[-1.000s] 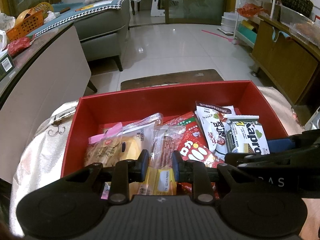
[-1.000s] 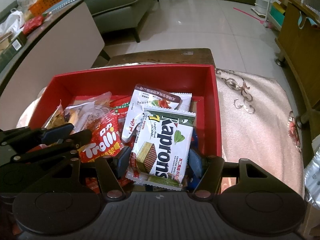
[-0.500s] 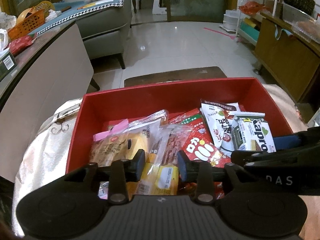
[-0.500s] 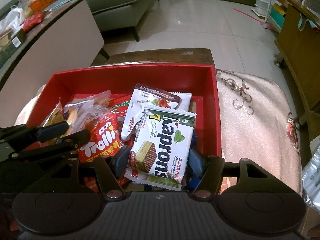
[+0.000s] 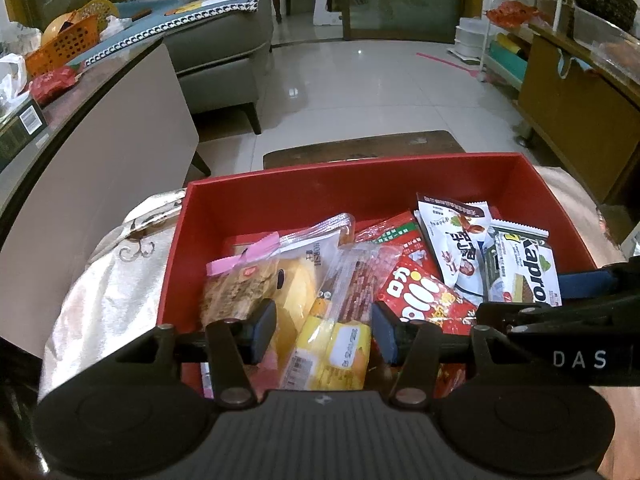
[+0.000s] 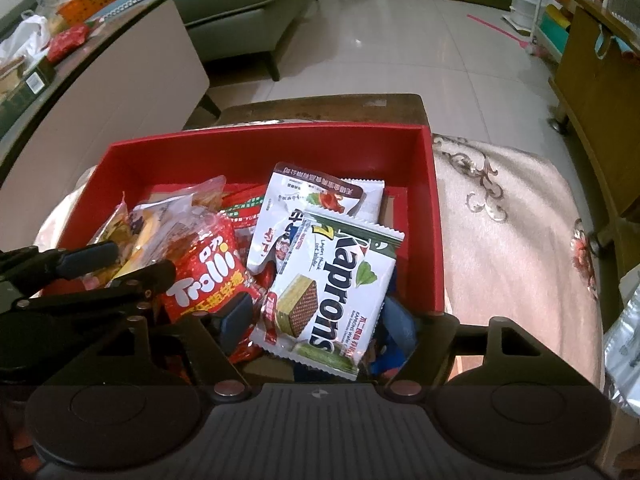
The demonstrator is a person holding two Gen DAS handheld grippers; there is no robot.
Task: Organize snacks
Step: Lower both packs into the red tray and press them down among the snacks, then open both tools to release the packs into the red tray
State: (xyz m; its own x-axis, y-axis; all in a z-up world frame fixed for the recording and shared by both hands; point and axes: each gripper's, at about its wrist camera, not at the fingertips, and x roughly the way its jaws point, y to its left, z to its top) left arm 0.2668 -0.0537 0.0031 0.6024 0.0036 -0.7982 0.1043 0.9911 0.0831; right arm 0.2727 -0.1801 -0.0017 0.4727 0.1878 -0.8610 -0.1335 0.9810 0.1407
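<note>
The left hand-held gripper (image 5: 323, 330) stood with its jaws apart, having just been opening, over a yellow-and-clear snack packet (image 5: 334, 336) that lay between the pads without being pressed. The right hand-held gripper (image 6: 320, 322) had likewise just been widening; the Kaprons wafer packet (image 6: 334, 288) lay between its pads, seemingly released. All the snacks sat heaped in the red box (image 6: 256, 148). These foil and film packets looked light, crinkly and slippery, and the wafers probably crushed easily, so a gentle pinch across a sealed edge seemed safest. The Trolli bag (image 6: 206, 276) looked soft and yielding. The box rested on a pale embroidered cloth (image 6: 508, 236) over a dark wooden surface. Beyond lay glossy floor tiles (image 5: 360, 80), a grey sofa (image 5: 224, 52) and a wooden cabinet (image 5: 576, 116).
</note>
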